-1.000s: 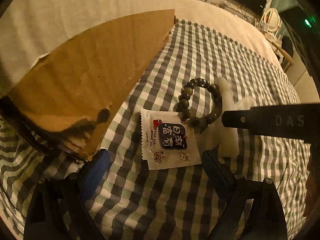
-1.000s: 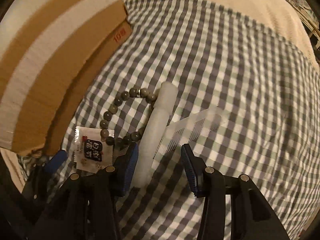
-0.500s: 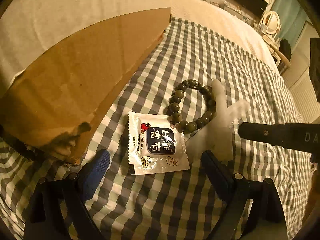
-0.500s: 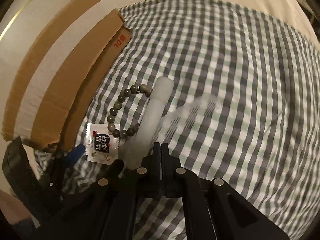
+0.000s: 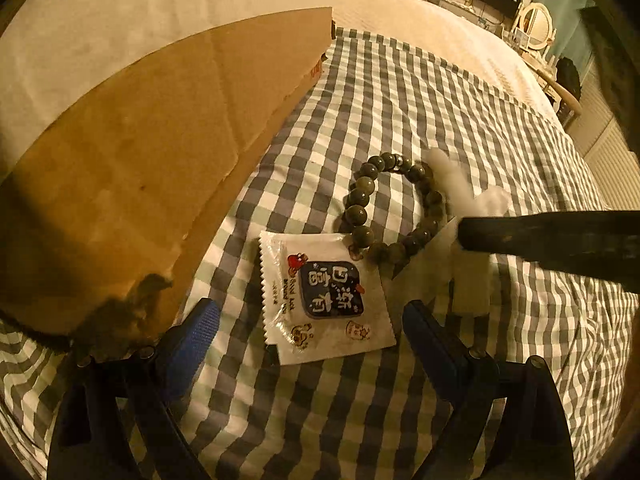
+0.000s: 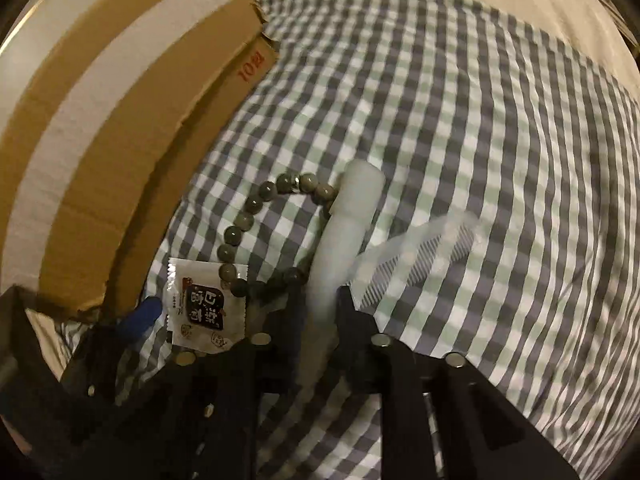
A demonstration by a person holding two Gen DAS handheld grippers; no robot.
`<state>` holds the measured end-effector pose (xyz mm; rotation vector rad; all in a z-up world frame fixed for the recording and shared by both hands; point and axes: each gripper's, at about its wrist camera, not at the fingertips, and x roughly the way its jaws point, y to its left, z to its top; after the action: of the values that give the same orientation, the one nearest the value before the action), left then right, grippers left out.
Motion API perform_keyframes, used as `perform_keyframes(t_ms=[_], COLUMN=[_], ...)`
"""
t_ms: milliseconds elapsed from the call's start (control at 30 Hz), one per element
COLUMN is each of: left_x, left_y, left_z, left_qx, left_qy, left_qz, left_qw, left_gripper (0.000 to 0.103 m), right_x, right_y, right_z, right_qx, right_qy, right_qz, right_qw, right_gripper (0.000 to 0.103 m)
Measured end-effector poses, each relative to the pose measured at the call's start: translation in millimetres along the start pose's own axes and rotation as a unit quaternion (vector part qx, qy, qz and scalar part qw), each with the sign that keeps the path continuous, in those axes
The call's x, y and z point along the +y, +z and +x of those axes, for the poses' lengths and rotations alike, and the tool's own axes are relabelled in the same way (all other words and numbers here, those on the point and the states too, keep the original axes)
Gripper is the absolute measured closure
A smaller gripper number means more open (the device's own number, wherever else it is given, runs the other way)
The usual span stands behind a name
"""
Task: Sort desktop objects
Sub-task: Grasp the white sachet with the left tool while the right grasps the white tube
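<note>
Comb (image 6: 340,240), translucent white with a thick rounded handle and fine teeth, lay on the checked cloth (image 6: 460,128) beside the bead bracelet (image 6: 256,204); the right gripper (image 6: 320,304) clamped its handle, jaws having just eased slightly apart. Left gripper (image 5: 308,332) hovered spread over the snack sachet (image 5: 324,296).

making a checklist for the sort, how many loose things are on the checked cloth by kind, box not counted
bead bracelet: 1
white printed sachet: 1
translucent white comb: 1, its handle clamped in the right gripper
total: 3
</note>
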<state>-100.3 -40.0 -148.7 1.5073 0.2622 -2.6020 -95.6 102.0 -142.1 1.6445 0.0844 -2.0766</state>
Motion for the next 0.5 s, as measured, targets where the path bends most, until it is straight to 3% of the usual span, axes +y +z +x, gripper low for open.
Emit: perform_keyframes(t_ms=[100,167,267,300,500], left_x=[-9.8,-6.3,-1.7,-1.3,4.4], left_y=[5.4,7.9,8.8,8.6,5.8], left_z=[5.7,4.6,1.8,0.8,-10.0], left_qx=[-0.002,-0.003,-0.001,-0.001,0.006], left_qy=[-0.007,-0.011,-0.006,-0.011,-0.018], left_qz=[0.007,-0.009,-0.015,-0.010,0.000], left_qw=[1.0000,0.9999,0.9999,0.9999,0.9998], left_gripper=[0.008,0.016,0.043,0.057,0.060], right_x=[-8.6,-16.9,-34.5,-41.6,-56.2], right_y=[-3.6,-6.3,-14.9,-19.5,-28.5], right_z=[-13.7,-23.2,-31.1,-32.8,-40.2], right_qx=[-0.020,-0.030,-0.034,-0.032,-0.027], right_qy=[0.007,-0.004,-0.012,-0.008,-0.014], right_qz=[0.006,0.008,0.021,0.032,0.033], right_qw=[1.000,1.000,0.999,0.999,0.999], right_gripper=[0.091,0.090,0.090,0.090,0.090])
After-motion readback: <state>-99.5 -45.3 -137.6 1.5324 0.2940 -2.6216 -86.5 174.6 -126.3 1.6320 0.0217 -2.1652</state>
